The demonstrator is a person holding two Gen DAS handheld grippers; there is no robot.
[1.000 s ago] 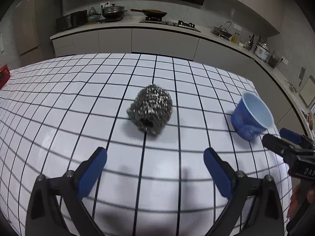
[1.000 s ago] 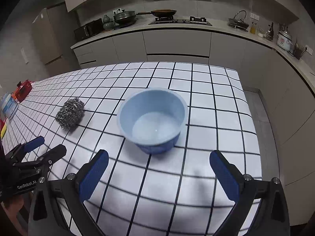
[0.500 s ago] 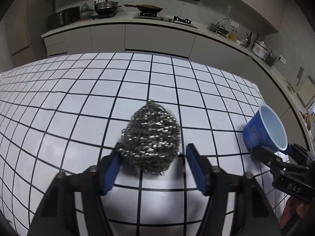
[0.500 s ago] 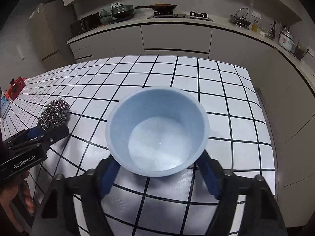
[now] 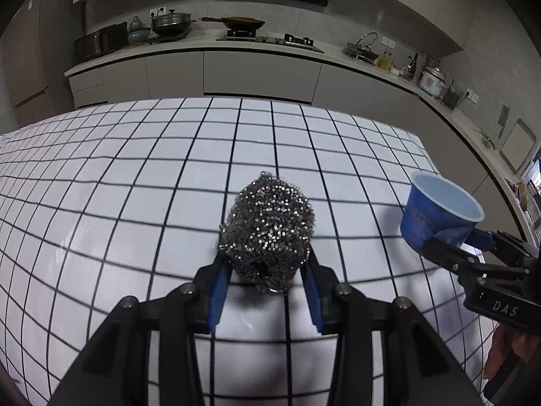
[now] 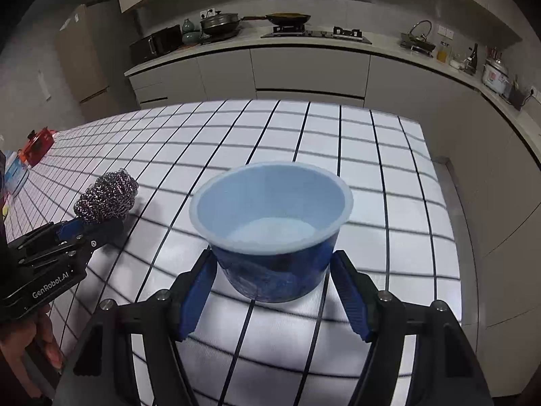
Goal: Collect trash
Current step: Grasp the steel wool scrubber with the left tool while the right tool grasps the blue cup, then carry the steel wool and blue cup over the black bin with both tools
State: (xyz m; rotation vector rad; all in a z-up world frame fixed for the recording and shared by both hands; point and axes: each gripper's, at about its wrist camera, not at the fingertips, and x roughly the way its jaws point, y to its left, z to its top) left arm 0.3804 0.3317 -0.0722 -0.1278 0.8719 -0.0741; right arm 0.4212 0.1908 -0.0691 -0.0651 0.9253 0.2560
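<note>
My left gripper (image 5: 265, 287) is shut on a grey steel-wool scrubber (image 5: 267, 230) and holds it above the white grid-lined table (image 5: 135, 182). The scrubber also shows at the left of the right wrist view (image 6: 106, 196), clamped in the left gripper (image 6: 89, 225). My right gripper (image 6: 274, 294) is shut on an empty blue paper cup (image 6: 270, 223), upright and lifted off the table. The cup shows at the right of the left wrist view (image 5: 439, 213), held by the right gripper (image 5: 449, 243).
A red object (image 6: 37, 142) and a blue-white container (image 6: 13, 169) sit at the table's far left. The table's right edge (image 6: 439, 203) drops to the floor. Kitchen counters with a stove, pots and a rice cooker (image 5: 432, 81) run behind.
Both grippers have closed from wide open onto their objects, the left on the scrubber, the right on the cup, and both objects are now raised off the table.
</note>
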